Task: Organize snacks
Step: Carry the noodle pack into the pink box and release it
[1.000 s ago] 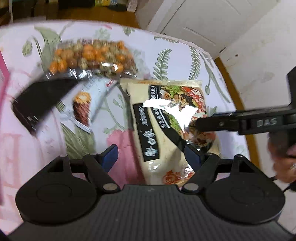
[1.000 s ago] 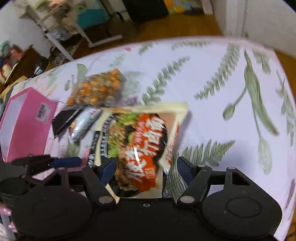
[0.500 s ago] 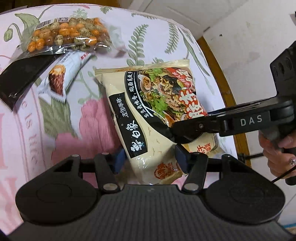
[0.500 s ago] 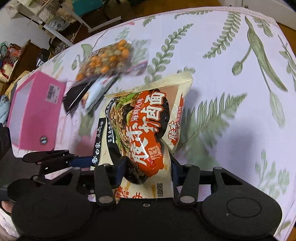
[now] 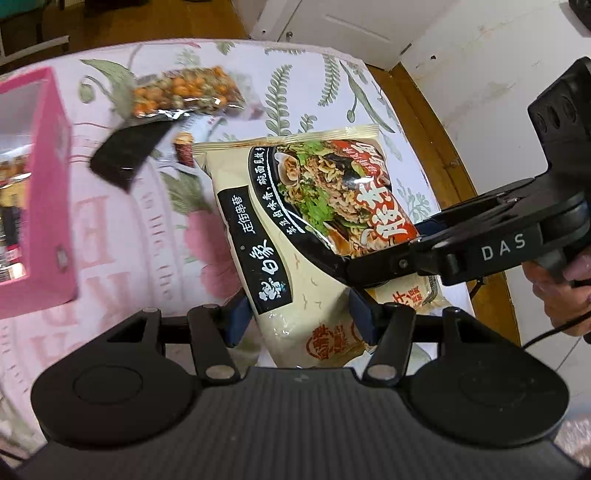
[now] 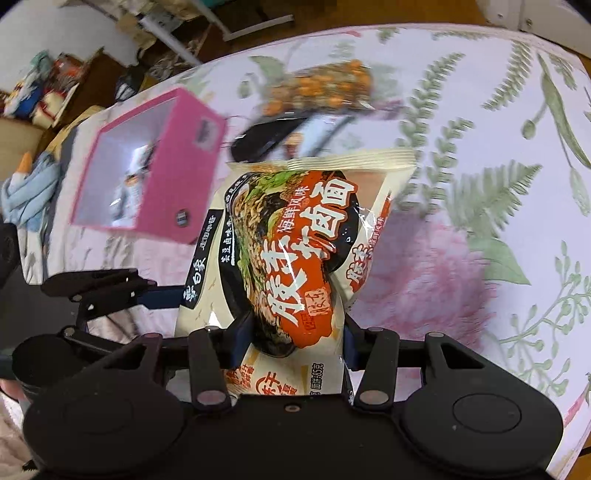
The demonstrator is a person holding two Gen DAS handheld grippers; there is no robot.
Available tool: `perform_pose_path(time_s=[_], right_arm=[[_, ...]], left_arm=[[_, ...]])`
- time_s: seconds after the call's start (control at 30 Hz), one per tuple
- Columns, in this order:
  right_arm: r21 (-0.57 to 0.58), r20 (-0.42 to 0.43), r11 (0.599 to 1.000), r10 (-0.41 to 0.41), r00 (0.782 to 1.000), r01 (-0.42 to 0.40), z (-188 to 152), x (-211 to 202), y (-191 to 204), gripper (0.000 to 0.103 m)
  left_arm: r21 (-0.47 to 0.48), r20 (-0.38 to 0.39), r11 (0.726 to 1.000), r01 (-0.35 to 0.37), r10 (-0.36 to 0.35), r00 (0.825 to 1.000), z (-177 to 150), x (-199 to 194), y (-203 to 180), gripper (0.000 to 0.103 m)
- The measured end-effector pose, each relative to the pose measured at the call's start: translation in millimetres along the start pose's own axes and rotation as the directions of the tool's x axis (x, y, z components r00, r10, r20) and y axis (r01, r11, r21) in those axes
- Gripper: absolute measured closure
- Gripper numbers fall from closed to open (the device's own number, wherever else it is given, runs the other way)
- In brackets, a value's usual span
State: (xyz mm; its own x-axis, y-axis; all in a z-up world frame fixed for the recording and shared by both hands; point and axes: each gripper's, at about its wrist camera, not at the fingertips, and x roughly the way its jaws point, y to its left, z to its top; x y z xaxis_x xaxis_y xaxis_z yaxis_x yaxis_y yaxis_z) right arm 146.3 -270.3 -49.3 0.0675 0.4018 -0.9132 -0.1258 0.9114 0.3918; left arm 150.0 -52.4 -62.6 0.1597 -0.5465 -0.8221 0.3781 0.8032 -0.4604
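both grippers, left gripper (image 5: 299,319) and right gripper (image 6: 295,341), clamp the noodle bag (image 6: 295,251); next, carry it to the pink box (image 6: 155,166) at ten o'clock.

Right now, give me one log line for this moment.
left gripper: shut on noodle packet | right gripper: shut on noodle packet | pink box: behind-left | peanut bag: on table

1. The surface (image 5: 325,70) wears a pale cloth printed with green ferns and pink flowers.
2. A wooden floor (image 5: 436,122) runs beside white walls (image 5: 480,74) and a white door (image 5: 343,22).
3. Cluttered furniture (image 6: 55,85) stands beyond.
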Motion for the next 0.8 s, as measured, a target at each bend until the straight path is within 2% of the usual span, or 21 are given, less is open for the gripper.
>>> perform_pose_path(time_s=[0.1, 0.27, 0.53, 0.67, 0.8], right_arm=[[-0.040, -0.007, 0.999, 0.001, 1.000, -0.001, -0.6, -3.6, 27.2, 0.049], [-0.126, 0.004, 0.992, 0.027, 1.000, -0.026, 6.5, -9.9, 71.5, 0.049], [-0.212, 0.017, 0.973, 0.096, 0.995, -0.090, 38.8, 3.5, 125.8, 0.049], [-0.220, 0.018, 0.965, 0.151, 0.988, -0.144, 61.6, 20.4, 146.2, 0.049], [-0.200, 0.008, 0.959, 0.205, 0.979, -0.199, 85.7, 45.4, 163.2, 0.050]], left_arm=[[-0.017, -0.005, 1.000, 0.006, -0.006, 1.000, -3.7, -21.4, 9.8, 0.047], [-0.018, 0.055, 1.000, -0.019, 0.020, 0.998, -14.3, -60.3, 27.6, 0.046], [-0.023, 0.135, 0.993, -0.118, 0.120, 0.984, -19.0, -114.4, 65.3, 0.046], [-0.071, 0.155, 0.987, -0.144, 0.153, 0.976, -13.5, -130.4, 97.2, 0.046], [-0.098, 0.171, 0.974, -0.205, 0.220, 0.960, -3.8, -142.6, 128.9, 0.046]])
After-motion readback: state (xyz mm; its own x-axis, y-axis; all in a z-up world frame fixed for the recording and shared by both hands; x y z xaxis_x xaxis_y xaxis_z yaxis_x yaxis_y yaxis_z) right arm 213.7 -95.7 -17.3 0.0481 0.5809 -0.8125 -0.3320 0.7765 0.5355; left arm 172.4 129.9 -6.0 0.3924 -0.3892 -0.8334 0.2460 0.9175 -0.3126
